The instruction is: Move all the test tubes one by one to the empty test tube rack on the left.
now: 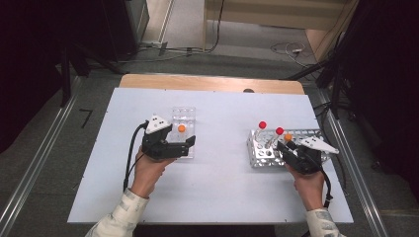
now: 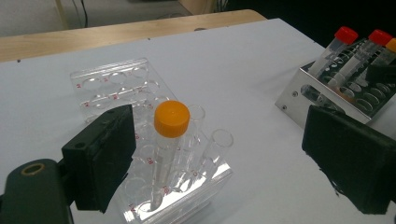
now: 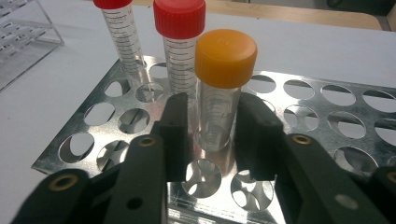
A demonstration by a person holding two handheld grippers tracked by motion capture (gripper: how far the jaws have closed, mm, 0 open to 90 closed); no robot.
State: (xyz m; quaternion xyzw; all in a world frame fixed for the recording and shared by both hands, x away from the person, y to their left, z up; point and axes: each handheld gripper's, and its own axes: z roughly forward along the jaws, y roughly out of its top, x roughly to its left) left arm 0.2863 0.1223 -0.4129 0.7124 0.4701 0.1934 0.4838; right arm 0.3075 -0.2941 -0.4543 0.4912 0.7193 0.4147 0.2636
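A: Right tongs (image 3: 212, 135)?
B: Jaws either side of an orange-capped tube (image 3: 223, 88), pads close against its clear body. Touching or a hair apart, cannot tell. Tube upright in a hole of the metal rack (image 3: 322, 112), cap well above the jaw tips.

A: Anything else in that rack?
B: Two red-capped tubes (image 3: 180, 42), upright, just behind the orange one. Rest of the holes open. In the high view, rack (image 1: 306, 134) on the right half of the counter (image 1: 222, 182), right tongs (image 1: 289, 148) at its near edge, held by a hand (image 1: 309, 185) from below.

A: Left tongs (image 2: 219, 163)?
B: Wide open, nothing gripped. Left pad beside a second orange-capped tube (image 2: 170, 135), right pad far off to the side, well apart from it. Not touching the tube.

A: Where's that tube?
B: Upright in a clear plastic rack (image 2: 107, 84), near end, a few empty clear wells beside it. High view: clear rack (image 1: 184, 114) on the left half of the counter, orange cap (image 1: 181, 128) visible, left tongs (image 1: 190, 145) just in front of it, jaws pointing right.

A: Racks relative to each other?
B: Well apart, bare white counter between. Metal rack seen far right in the left gripper view (image 2: 327, 88).
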